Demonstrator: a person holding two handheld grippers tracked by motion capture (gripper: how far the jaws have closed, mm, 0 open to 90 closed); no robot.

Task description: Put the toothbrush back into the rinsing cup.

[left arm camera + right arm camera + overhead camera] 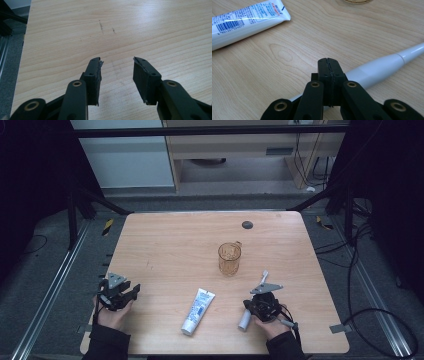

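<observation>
White toothbrush (pixel 382 66) lies flat, head pointing toward the amber cup (pixel 229 258)

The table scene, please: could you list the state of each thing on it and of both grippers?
Toothbrush: lying flat, under the right gripper.
Toothpaste tube: lying flat, untouched.
Cup: upright, apart from both grippers.
Left gripper: open, nothing between its jaws.
Right gripper: shut, over the toothbrush.

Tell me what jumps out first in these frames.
An amber glass cup stands alone mid-table. Nearer the person, a white toothpaste tube lies flat. Right of it, the right gripper, jaws shut together, sits over a white toothbrush lying on the wood; the left gripper waits open over bare table.
</observation>
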